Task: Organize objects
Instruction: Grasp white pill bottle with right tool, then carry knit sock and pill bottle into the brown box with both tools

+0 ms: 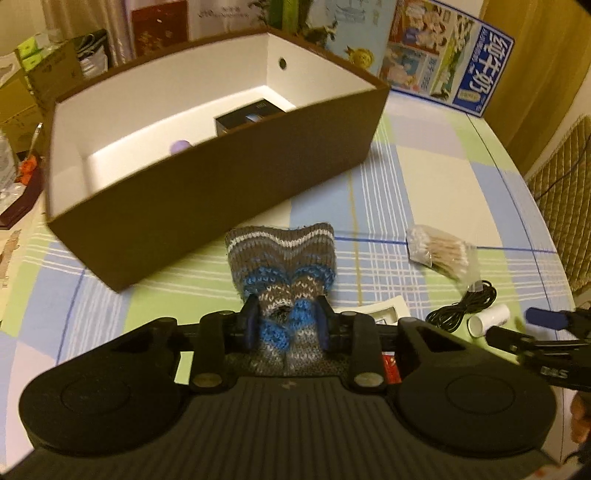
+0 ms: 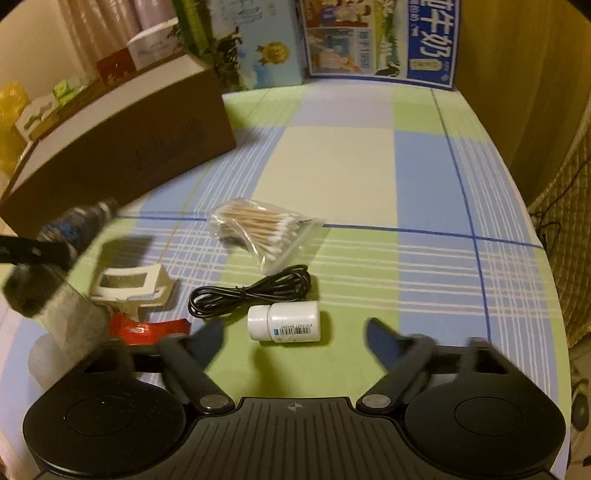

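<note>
place: somebody's home, looks like a living or dining room
desk: covered in a green, blue and cream checked tablecloth (image 2: 332,158)
backdrop: beige curtains (image 2: 92,29), stacked illustrated milk cartons (image 2: 380,37)
side: quilted tan chair cushion (image 1: 565,192)

The knitted sock (image 1: 282,258) bore grey, blue and white stripes. The box (image 1: 207,206) was brown outside, white inside. The tablecloth (image 2: 332,158) was checked green, blue and cream. The cable (image 2: 251,291) was black, the bottle (image 2: 284,320) white.
</note>
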A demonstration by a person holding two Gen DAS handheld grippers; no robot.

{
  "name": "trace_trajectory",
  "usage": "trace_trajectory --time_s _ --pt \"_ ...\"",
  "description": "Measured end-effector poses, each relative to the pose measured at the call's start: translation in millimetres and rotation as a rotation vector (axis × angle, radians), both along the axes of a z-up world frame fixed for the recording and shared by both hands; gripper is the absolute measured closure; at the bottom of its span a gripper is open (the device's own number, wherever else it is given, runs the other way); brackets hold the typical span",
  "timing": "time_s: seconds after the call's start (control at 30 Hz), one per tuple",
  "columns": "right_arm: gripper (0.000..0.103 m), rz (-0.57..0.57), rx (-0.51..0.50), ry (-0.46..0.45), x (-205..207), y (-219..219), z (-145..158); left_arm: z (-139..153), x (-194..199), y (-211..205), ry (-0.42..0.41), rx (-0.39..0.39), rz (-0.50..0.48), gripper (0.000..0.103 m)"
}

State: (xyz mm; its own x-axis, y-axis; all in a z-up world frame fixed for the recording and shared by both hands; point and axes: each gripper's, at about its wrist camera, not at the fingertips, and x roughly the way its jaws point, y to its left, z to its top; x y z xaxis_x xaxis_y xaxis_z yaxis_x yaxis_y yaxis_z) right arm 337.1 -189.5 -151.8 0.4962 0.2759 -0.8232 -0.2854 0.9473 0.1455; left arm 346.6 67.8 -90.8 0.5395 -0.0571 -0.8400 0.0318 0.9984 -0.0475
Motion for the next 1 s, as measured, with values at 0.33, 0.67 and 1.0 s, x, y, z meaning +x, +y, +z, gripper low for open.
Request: trace_trajectory --time_s 0.33,0.67,1.0 --pt "0.059 0.062 -0.009 0.015 9 6 -15 22 -35 16 -0.036 0.009 0.096 0.077" --pt "0.059 0.151 0.076 -0.001 -6 -8 13 43 -75 20 -0.076 0.013 0.194 0.077" --pt "0.059 0.260 0.182 -0.022 -6 21 51 79 -92 26 -0.158 -0.039 0.214 0.077"
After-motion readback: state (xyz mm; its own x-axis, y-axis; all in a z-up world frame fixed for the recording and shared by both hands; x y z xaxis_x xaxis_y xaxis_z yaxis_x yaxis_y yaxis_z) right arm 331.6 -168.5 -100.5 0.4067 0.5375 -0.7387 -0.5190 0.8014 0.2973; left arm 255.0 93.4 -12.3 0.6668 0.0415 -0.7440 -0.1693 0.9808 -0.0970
